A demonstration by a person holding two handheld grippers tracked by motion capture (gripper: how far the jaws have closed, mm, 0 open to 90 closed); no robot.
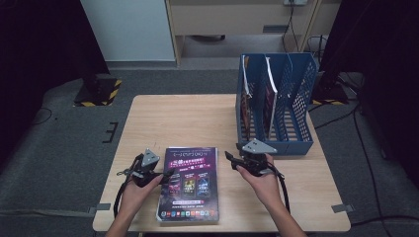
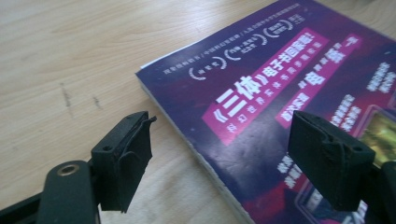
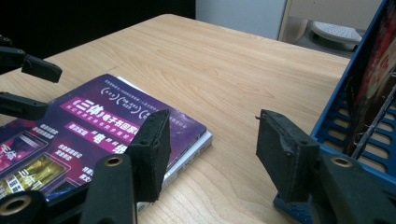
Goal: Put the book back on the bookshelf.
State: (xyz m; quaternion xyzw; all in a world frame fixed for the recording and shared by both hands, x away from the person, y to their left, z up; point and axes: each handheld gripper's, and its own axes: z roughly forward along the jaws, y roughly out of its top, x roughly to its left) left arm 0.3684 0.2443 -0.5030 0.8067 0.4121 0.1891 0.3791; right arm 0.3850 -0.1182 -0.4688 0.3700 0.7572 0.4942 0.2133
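Note:
A book with a purple cover (image 1: 188, 182) lies flat near the table's front edge. My left gripper (image 1: 168, 174) sits low at the book's left edge, open; in the left gripper view one jaw hangs over bare wood and the other over the book's cover (image 2: 280, 93), with the gripper (image 2: 219, 158) straddling that edge. My right gripper (image 1: 228, 155) stands open just right of the book, between it and the blue rack. In the right gripper view the gripper (image 3: 210, 154) has only bare wood between its jaws, beside the book's corner (image 3: 93, 126).
A blue slotted file rack (image 1: 296, 98) stands at the table's right rear, with upright books (image 1: 269, 94) in its left slots; its wall (image 3: 336, 140) is close to my right jaw. Bare wooden table (image 1: 188, 118) stretches behind the book. Cables trail off both grippers.

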